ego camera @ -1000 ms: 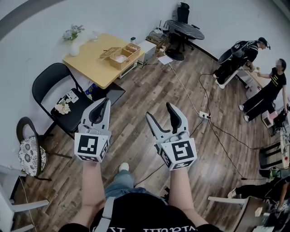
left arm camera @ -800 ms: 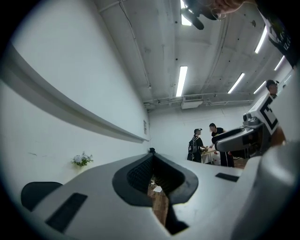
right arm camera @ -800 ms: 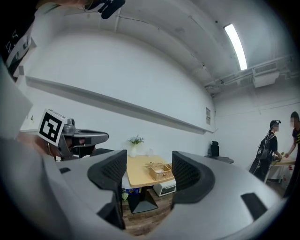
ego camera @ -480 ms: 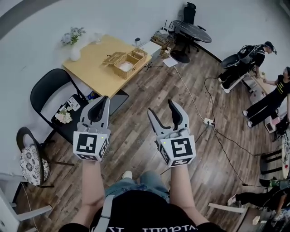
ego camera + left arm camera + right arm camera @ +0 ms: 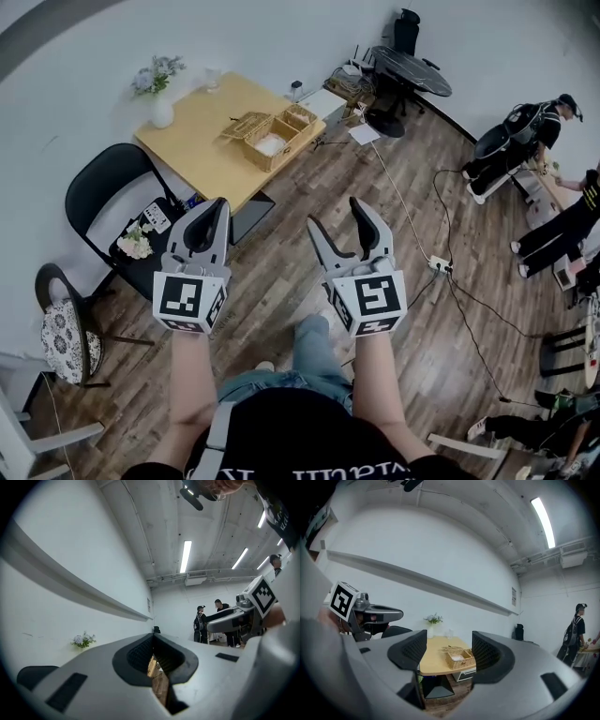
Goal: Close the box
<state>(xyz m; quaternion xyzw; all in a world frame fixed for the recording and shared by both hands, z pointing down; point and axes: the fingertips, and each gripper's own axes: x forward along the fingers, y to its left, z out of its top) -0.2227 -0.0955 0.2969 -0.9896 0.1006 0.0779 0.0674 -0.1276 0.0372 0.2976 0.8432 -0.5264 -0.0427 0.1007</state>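
Grey plastic fingers with black pads on the left gripper (image 5: 153,642) are clenched together, with only a thin slit between them and nothing in it. The right gripper (image 5: 449,651) has its fingers released and spread wide. Nothing is held there either; past the gap you see only the room beyond. The person holds both grippers out in front at about the same height, side by side and a little apart, over the wooden floor (image 5: 281,272).

The box (image 5: 275,142), a woven basket-like thing, sits far off on a light wooden desk (image 5: 202,145) against the white wall, toward the desk's right end. Its lid (image 5: 246,125) lies swung open on the box's left side. The box is well apart from both grippers. A white vase of flowers (image 5: 161,111) stands at the far left corner of the desk. A black chair (image 5: 111,178) is near the desk's left side. Two people (image 5: 544,117) are busy at the far right of the room.
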